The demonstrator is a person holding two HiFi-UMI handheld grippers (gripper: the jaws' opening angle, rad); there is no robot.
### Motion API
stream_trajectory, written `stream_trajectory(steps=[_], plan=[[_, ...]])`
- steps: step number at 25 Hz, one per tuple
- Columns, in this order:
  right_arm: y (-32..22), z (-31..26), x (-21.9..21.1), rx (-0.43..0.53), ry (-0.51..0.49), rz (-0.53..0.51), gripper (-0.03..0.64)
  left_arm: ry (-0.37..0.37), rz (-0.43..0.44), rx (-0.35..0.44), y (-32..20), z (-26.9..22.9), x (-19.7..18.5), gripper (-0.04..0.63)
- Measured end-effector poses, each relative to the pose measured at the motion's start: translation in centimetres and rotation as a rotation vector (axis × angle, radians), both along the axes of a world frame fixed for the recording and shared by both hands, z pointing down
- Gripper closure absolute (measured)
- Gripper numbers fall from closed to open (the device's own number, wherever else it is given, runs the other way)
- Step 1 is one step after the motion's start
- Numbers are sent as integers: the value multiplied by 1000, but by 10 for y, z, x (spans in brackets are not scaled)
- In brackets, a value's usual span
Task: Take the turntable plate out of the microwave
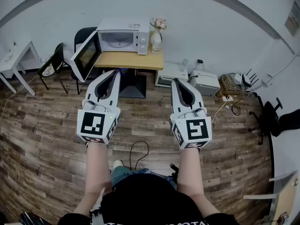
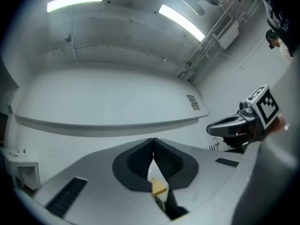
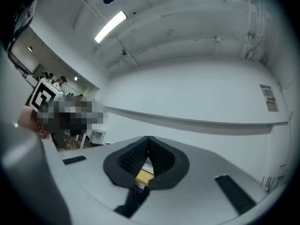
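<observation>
White wall [image 1: 211, 27], wood-plank floor [image 1: 47, 125]. A small wooden table [image 1: 131, 60] carries a white microwave [image 1: 123, 35] with its door [image 1: 86, 56] swung open. The turntable plate [image 1: 117, 42] lies inside, with a vase [image 1: 156, 40] beside the microwave. The left gripper [image 1: 115, 72] and right gripper [image 1: 175, 80] are closed, empty and well short of the table.

White microwave [image 1: 123, 35] upright at the back of the wooden bench [image 1: 133, 60], toward its left end, control panel on the right side. Door [image 1: 86, 56] swung wide open to the left, dark glass panel framed in white, reaching past the bench's left edge. Turntable plate [image 1: 117, 41] inside the pale cavity, only a faint round shape, too small for detail
</observation>
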State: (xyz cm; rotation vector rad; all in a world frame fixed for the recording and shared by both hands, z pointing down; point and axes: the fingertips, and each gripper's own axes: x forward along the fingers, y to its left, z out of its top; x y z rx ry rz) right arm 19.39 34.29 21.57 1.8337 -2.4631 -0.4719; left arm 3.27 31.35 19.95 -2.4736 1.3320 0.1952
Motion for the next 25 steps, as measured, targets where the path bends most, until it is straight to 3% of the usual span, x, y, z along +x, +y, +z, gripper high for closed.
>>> stream_trajectory(steps=[4,8,9,10,11,12,14,18,20,25], plan=[[6,6,10,-8,-4,-5,600,6,-7,-22,6,8,10,584],[7,10,20,-37,-87,-19,597,18,-35,-22,14,14,14,584],[6,13,20,-58,-99,-23,570,25,-40,-23,16,15,14,583],[5,15,20,-75,-103,-30,434,35,-45,-29,17,16,14,583],[5,16,19,-81,-106,-34,347,45,-48,-38,17,18,13,581],[5,15,19,-74,-109,-36,340,50,-50,-49,17,19,12,536],[6,12,19,-42,-116,-39,301,42,-57,-64,15,23,12,337],[1,19,9,-39,-79,-35,253,43,-86,-72,9,29,7,171],[-3,25,2,-50,-64,-39,250,49,-88,-93,2,33,5,127],[-29,36,-6,-83,-65,-30,247,-5,-75,-121,-23,46,2,123]])
